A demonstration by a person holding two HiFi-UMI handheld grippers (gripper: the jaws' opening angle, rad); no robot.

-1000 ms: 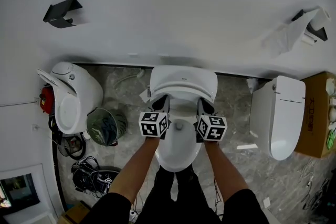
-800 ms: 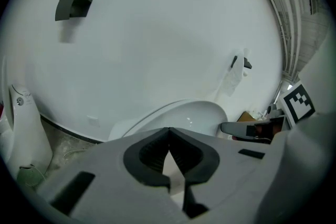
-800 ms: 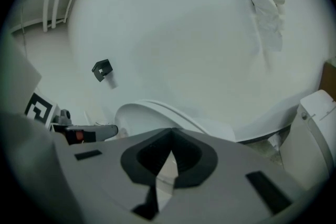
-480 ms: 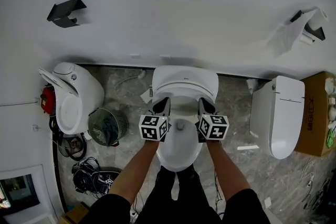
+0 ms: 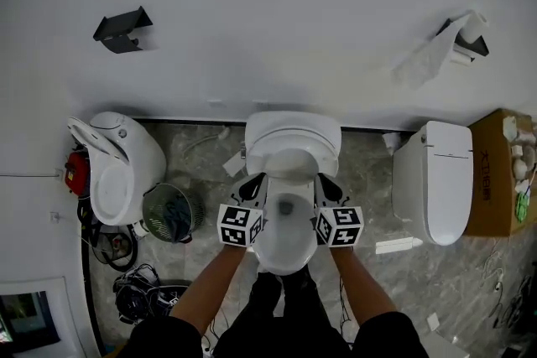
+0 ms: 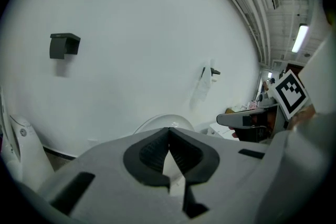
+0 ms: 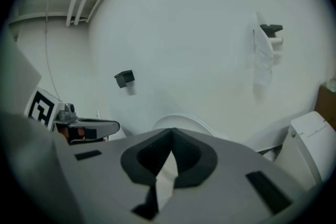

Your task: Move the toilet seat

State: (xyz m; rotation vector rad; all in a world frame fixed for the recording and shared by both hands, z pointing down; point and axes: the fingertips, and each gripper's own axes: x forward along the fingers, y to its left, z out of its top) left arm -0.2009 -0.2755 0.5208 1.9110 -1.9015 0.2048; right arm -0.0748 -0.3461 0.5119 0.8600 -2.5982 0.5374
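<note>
A white toilet stands against the wall in the head view, its bowl (image 5: 285, 251) just in front of the person's legs. The toilet seat (image 5: 290, 162) is tilted up off the bowl toward the upright lid (image 5: 292, 128). My left gripper (image 5: 254, 179) sits at the seat's left side and my right gripper (image 5: 325, 179) at its right side. Both are shut, fingertips meeting. Whether they touch the seat is hidden. In the gripper views the left gripper (image 6: 169, 131) and the right gripper (image 7: 171, 132) point at the rounded lid (image 6: 160, 121) (image 7: 185, 120); only white shows in the hollow behind the pads.
Another white toilet (image 5: 117, 168) stands at the left with a round fan (image 5: 170, 212) and cables (image 5: 138, 293) beside it. A third toilet (image 5: 432, 184) and a cardboard box (image 5: 499, 172) are at the right. On the wall hang a black bracket (image 5: 123, 29) and a paper holder (image 5: 436, 50).
Both grippers have risen together beside the bowl, and the seat has tilted up from the bowl toward the lid. Both have stayed shut.
</note>
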